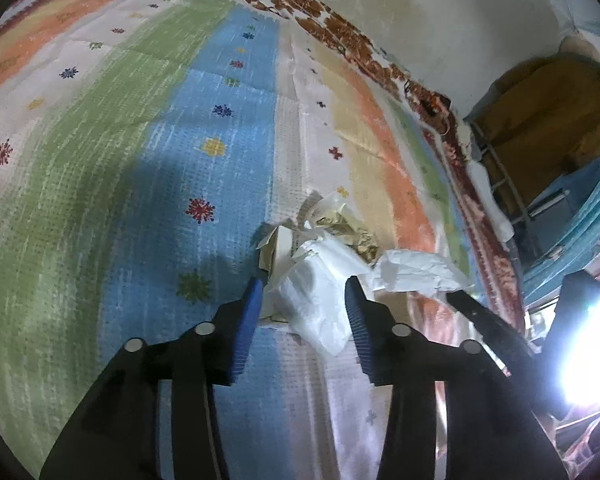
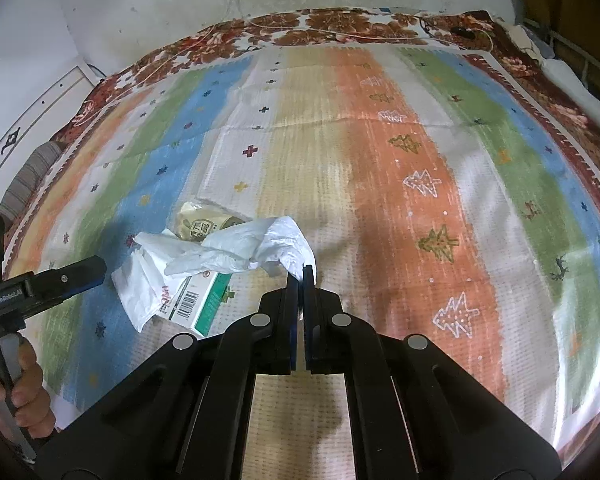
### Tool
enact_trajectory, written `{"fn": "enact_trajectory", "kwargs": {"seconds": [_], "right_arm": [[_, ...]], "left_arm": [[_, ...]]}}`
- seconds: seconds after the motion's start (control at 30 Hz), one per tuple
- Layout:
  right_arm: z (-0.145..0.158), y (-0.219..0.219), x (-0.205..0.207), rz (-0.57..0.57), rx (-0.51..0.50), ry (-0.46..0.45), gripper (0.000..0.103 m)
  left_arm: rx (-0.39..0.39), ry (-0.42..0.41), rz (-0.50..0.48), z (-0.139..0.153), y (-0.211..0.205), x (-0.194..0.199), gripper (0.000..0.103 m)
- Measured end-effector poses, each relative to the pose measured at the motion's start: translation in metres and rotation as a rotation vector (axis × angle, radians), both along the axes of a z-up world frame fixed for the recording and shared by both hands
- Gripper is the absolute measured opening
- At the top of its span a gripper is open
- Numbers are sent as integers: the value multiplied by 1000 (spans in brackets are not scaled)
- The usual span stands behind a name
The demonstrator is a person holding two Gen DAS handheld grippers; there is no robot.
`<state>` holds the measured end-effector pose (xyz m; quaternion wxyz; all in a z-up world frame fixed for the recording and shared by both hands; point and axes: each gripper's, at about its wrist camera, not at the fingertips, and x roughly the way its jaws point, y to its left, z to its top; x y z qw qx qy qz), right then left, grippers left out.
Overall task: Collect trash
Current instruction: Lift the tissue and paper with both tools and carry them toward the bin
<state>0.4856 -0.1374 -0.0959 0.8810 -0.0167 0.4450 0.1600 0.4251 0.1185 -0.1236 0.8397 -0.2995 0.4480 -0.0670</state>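
Trash [image 2: 204, 264] lies at centre left of my right view, on the striped mat [image 2: 380, 160]. My right gripper [image 2: 301, 270] pinches the white bag [image 2: 260, 246]; my left gripper [image 1: 306, 286] gapes around the pile.

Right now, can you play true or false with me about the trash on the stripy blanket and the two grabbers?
1. The right gripper is shut on a corner of the white plastic bag. True.
2. The left gripper is squeezed shut. False: its jaws stand open on either side of the bag.
3. A carton with a barcode lies partly under the bag. True.
4. The trash sits on a bare wooden floor. False: it lies on a striped blanket with little trees and flowers.
5. The cream wrapper lies far away from the bag. False: it sits right behind the bag, touching the pile.
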Motion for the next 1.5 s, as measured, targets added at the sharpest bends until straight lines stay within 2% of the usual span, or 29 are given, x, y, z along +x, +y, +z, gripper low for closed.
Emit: {"fn": "enact_trajectory", "kwargs": {"seconds": [0.2,0.23,0.27,0.33,0.4,0.5,0.67,0.83,0.97,1.13,1.33,1.5], "right_arm": [[-1,4,-4,30,-18,-5,1],[0,5,-5,35,-22,-8,1],[0,6,-6,38,-26,-9,1],[0,8,-8,49,-38,-14,1],[1,10,-10,54,-46,-19,1],[5,10,-12,56,-48,-25,1],[16,10,-21,55,-37,-37,1],[35,9,-33,64,-29,-65,1],[53,6,-44,63,-12,-82,1],[72,8,-72,96,-26,-124,1],[95,8,-104,114,37,-141,1],[107,12,-135,155,47,-166,1]], "left_arm": [[117,25,-40,-5,-14,7,44],[140,34,-44,-6,-16,8,42],[162,40,-51,-7,-19,8,28],[205,47,-59,-8,-24,8,16],[203,31,-83,-6,-27,6,13],[251,11,-86,1,-29,1,9],[234,-14,-52,17,-22,-10,6],[244,-51,-68,41,-26,-30,5],[196,-79,-55,63,-22,-46,4],[193,-124,-53,93,-25,-72,4],[147,-164,-40,119,-33,-105,4],[115,-206,-38,139,-40,-135,4]]}}
